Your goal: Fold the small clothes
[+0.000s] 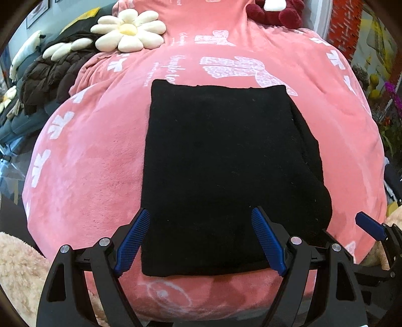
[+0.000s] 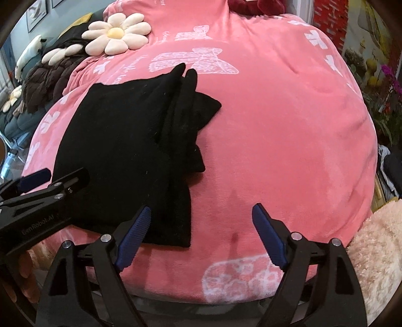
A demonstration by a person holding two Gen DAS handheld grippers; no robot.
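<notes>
- Left gripper [image 1: 201,239]: jaws spread wide, holding nothing, poised over the near edge of the black garment [image 1: 221,176]; blue pads [image 1: 133,241] flank its near left portion.
- Right gripper [image 2: 201,236]: also wide apart and empty, over bare pink blanket [image 2: 289,138], its left pad at the garment's near right corner.
- Black garment: folded into a thick rectangle, lying flat mid-blanket; several layer edges stick out unevenly along its right side (clearest from the right wrist view).
- Pink blanket: plush, white butterfly prints, covers the whole work surface.
- Far left: daisy-shaped cushion [image 1: 128,31] resting at the blanket's far edge, dark brown puffy jacket [image 1: 47,80] beside it.
- Far back: dark red plush item [image 1: 276,15], partly cut off.
</notes>
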